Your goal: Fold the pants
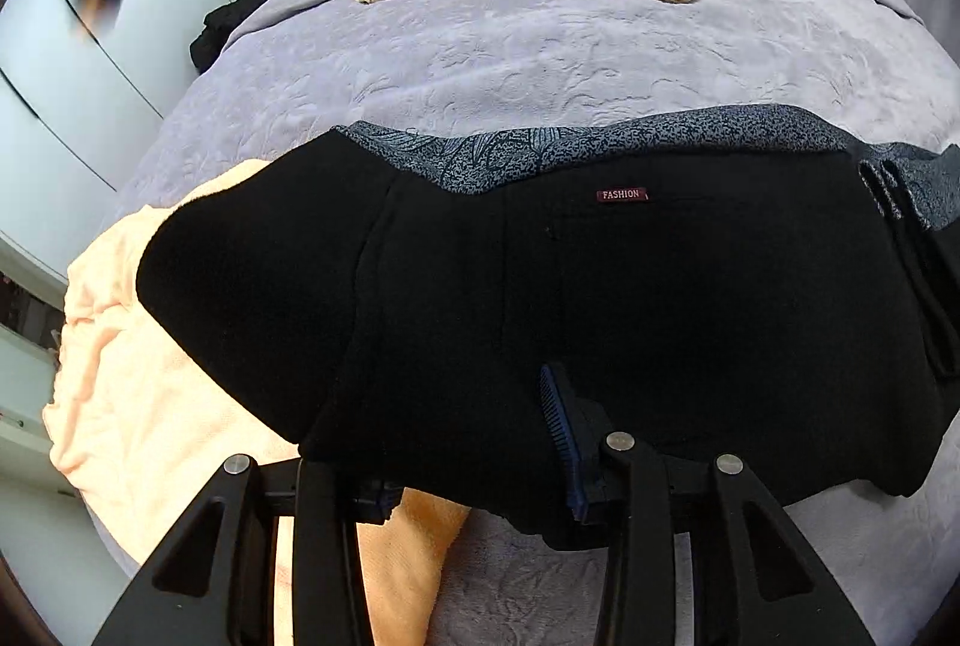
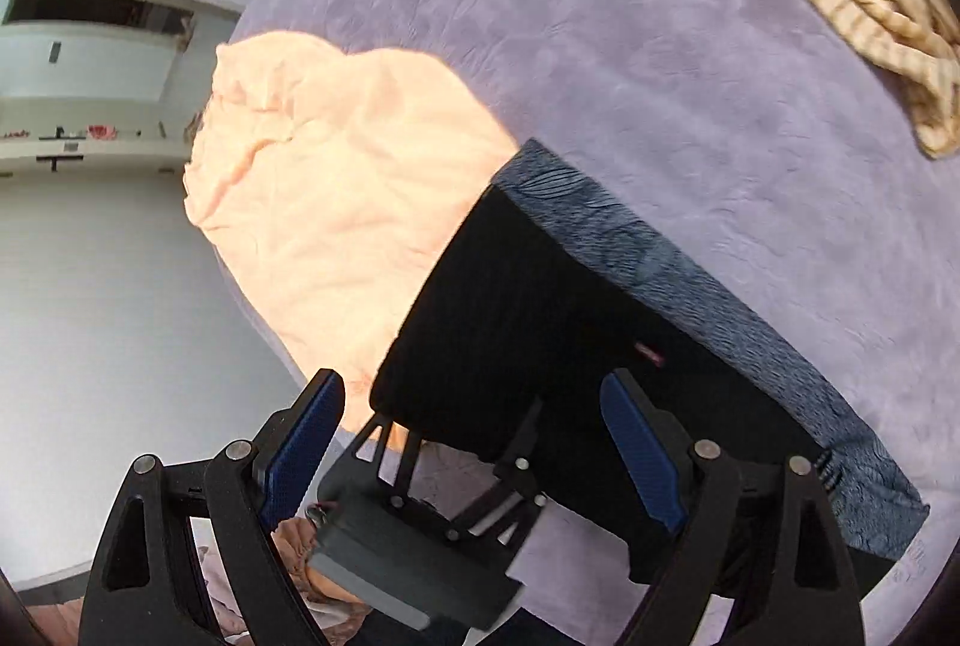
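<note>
Plush lavender bedspread [image 1: 540,45]; folded black pants [image 1: 600,298], speckled lining; peach towel [image 2: 336,178].

The right claw [image 2: 474,466] hangs above the bed [image 2: 690,63] with its blue pads wide apart and nothing between them. Under it the left claw [image 2: 456,442] grips the near edge of the black pants [image 2: 510,298], beside a peach towel [image 2: 336,178].

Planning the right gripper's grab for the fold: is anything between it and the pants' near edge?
Yes: the left gripper, seemingly clamped on the near edge of the black pants, sits directly between the fingers of the open right gripper and that edge. Nothing else visible lies in the way.
</note>
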`<action>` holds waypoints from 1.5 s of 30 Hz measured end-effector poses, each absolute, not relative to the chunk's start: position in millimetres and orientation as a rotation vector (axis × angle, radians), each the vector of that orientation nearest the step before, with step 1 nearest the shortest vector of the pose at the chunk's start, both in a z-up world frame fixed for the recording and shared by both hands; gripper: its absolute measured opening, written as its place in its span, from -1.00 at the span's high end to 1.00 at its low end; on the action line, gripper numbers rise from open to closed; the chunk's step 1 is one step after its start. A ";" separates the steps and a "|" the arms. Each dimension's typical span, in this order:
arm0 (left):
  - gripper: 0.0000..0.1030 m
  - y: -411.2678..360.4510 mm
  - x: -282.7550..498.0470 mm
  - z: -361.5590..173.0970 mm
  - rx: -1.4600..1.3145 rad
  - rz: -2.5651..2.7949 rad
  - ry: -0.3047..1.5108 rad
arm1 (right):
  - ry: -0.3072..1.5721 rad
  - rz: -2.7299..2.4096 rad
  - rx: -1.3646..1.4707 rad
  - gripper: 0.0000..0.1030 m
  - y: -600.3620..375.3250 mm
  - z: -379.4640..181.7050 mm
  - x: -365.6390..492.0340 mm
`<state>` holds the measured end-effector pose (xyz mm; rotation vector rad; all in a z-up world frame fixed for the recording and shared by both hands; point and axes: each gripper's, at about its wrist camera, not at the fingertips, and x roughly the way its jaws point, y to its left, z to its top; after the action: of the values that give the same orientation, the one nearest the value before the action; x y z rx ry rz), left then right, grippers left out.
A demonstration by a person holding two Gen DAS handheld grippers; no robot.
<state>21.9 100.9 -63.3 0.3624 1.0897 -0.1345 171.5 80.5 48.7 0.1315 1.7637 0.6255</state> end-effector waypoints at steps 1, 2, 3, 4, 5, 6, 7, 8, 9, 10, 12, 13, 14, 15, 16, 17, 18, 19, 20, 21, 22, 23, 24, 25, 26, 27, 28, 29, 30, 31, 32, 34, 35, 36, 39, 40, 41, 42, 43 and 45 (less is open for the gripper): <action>0.20 100.9 22.1 -63.5 0.365 -0.133 1.087 | 1.792 0.643 0.107 -0.74 95.9 38.3 171.6; 0.20 100.8 21.0 -63.5 0.373 -0.131 1.081 | 1.820 0.652 0.062 -0.74 112.3 27.6 171.5; 0.20 102.1 17.1 -62.6 0.381 -0.131 1.076 | 1.848 0.653 0.017 -0.74 124.9 17.5 171.1; 0.20 101.5 16.6 -62.7 0.388 -0.129 1.071 | 1.872 0.653 -0.015 -0.74 133.5 9.2 169.4; 0.20 101.2 16.2 -62.5 0.392 -0.128 1.066 | 1.906 0.644 -0.050 -0.74 141.6 -1.6 168.5; 0.20 100.6 15.4 -62.0 0.396 -0.128 1.063 | 1.939 0.629 -0.083 -0.74 145.9 -11.8 167.8; 0.20 100.5 15.3 -62.1 0.397 -0.128 1.060 | 1.954 0.620 -0.104 -0.69 146.2 -18.4 167.0; 0.20 100.2 15.6 -61.9 0.398 -0.128 1.059 | 1.962 0.617 -0.133 -0.20 145.2 -24.3 166.3; 0.20 99.5 16.3 -61.6 0.398 -0.129 1.065 | 1.961 0.617 -0.129 0.43 141.5 -26.3 167.2; 0.20 100.2 14.0 -61.1 0.398 -0.128 1.075 | 1.947 0.618 -0.077 0.48 131.5 -21.9 168.4; 0.20 96.8 10.1 -52.3 0.401 -0.143 1.047 | 1.902 0.644 -0.018 0.58 114.5 -9.3 167.0; 0.20 92.7 8.0 -45.5 0.408 -0.155 1.028 | 1.881 0.662 0.022 0.58 103.3 -1.7 165.3; 0.20 87.4 6.7 -38.1 0.416 -0.164 1.014 | 1.863 0.684 0.081 0.59 89.3 6.5 162.8; 0.20 82.6 6.5 -31.6 0.419 -0.172 1.002 | 1.845 0.696 0.130 0.59 78.4 14.0 161.6; 0.20 77.2 5.4 -23.1 0.420 -0.182 0.987 | 1.819 0.707 0.187 0.59 63.1 22.7 159.7; 0.20 71.4 4.2 -13.9 0.419 -0.193 0.971 | 1.785 0.720 0.252 0.59 45.2 32.4 156.3; 0.20 65.3 2.8 -4.4 0.418 -0.206 0.952 | 1.741 0.733 0.325 0.59 23.9 43.8 151.1; 0.20 58.3 0.5 5.7 0.417 -0.222 0.933 | 1.714 0.739 0.368 0.59 9.8 52.7 150.9; 0.20 50.0 -2.5 15.6 0.419 -0.241 0.912 | 1.672 0.747 0.429 0.59 -11.5 63.1 145.7; 0.20 40.8 -5.6 24.4 0.427 -0.257 0.892 | 1.629 0.752 0.485 0.58 -33.1 72.9 139.6; 0.20 28.0 -9.9 34.4 0.440 -0.278 0.867 | 1.602 0.753 0.518 0.58 -47.6 79.6 137.8; 0.20 19.2 -7.7 40.8 0.448 -0.294 0.853 | 1.560 0.751 0.564 0.58 -69.7 88.4 129.1; 0.20 5.2 -11.7 49.3 0.457 -0.320 0.835 | 1.528 0.748 0.599 0.58 -87.8 93.8 123.2; 0.20 -7.2 -14.9 56.0 0.461 -0.343 0.821 | 1.489 0.740 0.643 0.58 -111.3 100.5 112.6; 0.20 -19.3 -17.8 62.0 0.463 -0.364 0.813 | 1.455 0.729 0.681 0.57 -133.2 105.8 102.4; 0.20 -31.5 -20.9 67.2 0.465 -0.389 0.806 | 1.430 0.719 0.710 0.57 -150.5 109.4 93.3; 0.20 -46.8 -25.2 72.4 0.470 -0.416 0.799 | 1.397 0.705 0.745 0.57 -173.8 113.3 81.3; 0.20 -59.6 -27.4 75.8 0.474 -0.438 0.793 | 1.373 0.693 0.768 0.57 -194.3 114.9 73.7; 0.20 -75.3 -31.3 79.3 0.481 -0.462 0.788 | 1.350 0.682 0.790 0.56 -212.0 115.8 65.4; 0.20 -90.8 -36.2 81.3 0.490 -0.486 0.781 | 1.325 0.668 0.816 0.56 -235.3 117.3 55.4; 0.20 -104.5 -41.1 81.9 0.502 -0.505 0.773 | 1.298 0.651 0.846 0.56 -258.2 116.7 43.3; 0.20 -135.7 -51.6 81.1 0.539 -0.543 0.759 | 1.263 0.613 0.900 0.56 -296.0 110.6 21.1; 0.20 -147.7 -61.2 82.0 0.555 -0.559 0.757 | 1.254 0.596 0.919 0.56 -309.9 106.2 12.8; 0.19 -159.5 -63.7 78.3 0.568 -0.575 0.760 | 1.242 0.578 0.943 0.56 -326.9 100.6 1.7; 0.19 -197.1 -82.8 70.1 0.600 -0.611 0.773 | 1.225 0.543 0.979 0.56 -360.2 85.0 -21.4; 0.19 -207.9 -87.9 65.1 0.617 -0.618 0.777 | 1.223 0.535 0.989 0.56 -371.4 80.1 -28.9; 0.20 -214.7 -91.7 60.9 0.630 -0.621 0.782 | 1.223 0.524 1.000 0.55 -382.0 72.7 -35.7; 0.20 -224.9 -99.6 58.0 0.643 -0.623 0.789 | 1.223 0.518 1.008 0.55 -386.6 67.7 -37.7; 0.20 -233.8 -102.7 53.4 0.656 -0.623 0.799 | 1.222 0.514 1.020 0.55 -392.7 63.8 -41.4; 0.20 -246.4 -112.1 50.6 0.669 -0.623 0.814 | 1.214 0.511 1.038 0.55 -411.0 52.9 -51.9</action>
<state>-112.1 -246.4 50.6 0.6693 0.8138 -0.6230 -51.9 -411.0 52.9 1.0382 1.2142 0.5107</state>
